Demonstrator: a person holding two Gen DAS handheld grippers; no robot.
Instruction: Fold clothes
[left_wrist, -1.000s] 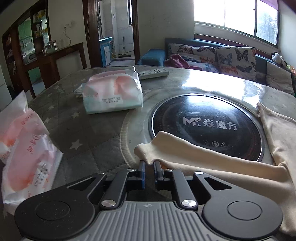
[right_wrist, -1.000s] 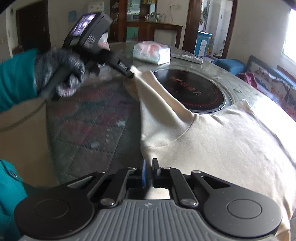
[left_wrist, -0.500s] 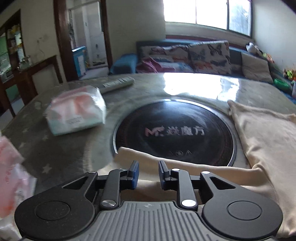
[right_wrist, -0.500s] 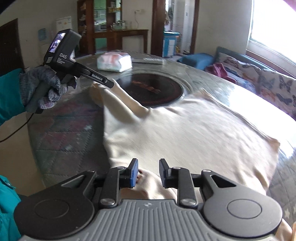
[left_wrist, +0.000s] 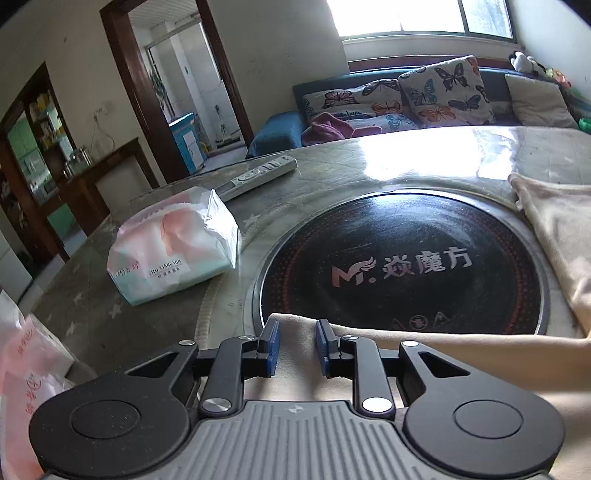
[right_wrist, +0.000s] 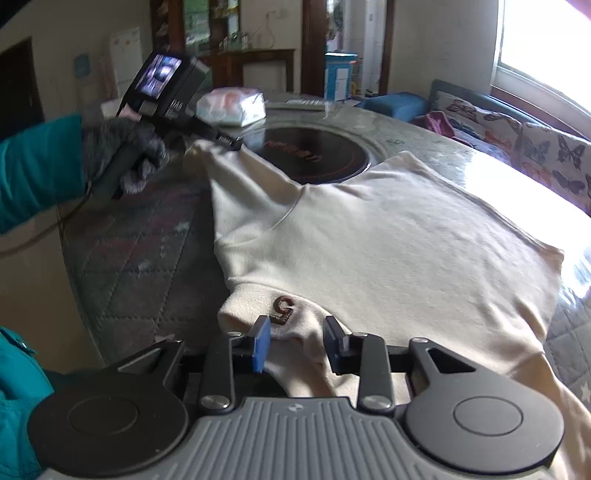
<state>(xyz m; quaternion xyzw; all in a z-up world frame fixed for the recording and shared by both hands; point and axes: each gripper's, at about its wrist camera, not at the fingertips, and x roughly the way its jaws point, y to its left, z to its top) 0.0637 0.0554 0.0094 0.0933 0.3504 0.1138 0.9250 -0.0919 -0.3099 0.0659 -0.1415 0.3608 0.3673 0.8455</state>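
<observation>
A cream long-sleeved shirt (right_wrist: 388, 229) lies spread flat on the round table, its body to the right of the black cooktop. My left gripper (left_wrist: 297, 334) is open over the end of one sleeve (left_wrist: 461, 347), which stretches across the cooktop's near rim. In the right wrist view the left gripper (right_wrist: 231, 142) sits at that sleeve's cuff. My right gripper (right_wrist: 297, 332) is open over the other cuff, which carries a small brown emblem (right_wrist: 282, 310).
A black round cooktop (left_wrist: 406, 266) is set into the table (left_wrist: 369, 166). A tissue pack (left_wrist: 173, 247) and a remote (left_wrist: 258, 177) lie at the back left. Another pink pack (left_wrist: 26, 376) lies at the near left edge. A sofa with butterfly cushions (left_wrist: 436, 92) stands behind.
Both grippers have opened and let go of the sleeve cuffs they held a second ago. The shirt now lies spread out flat, and both views have shifted.
</observation>
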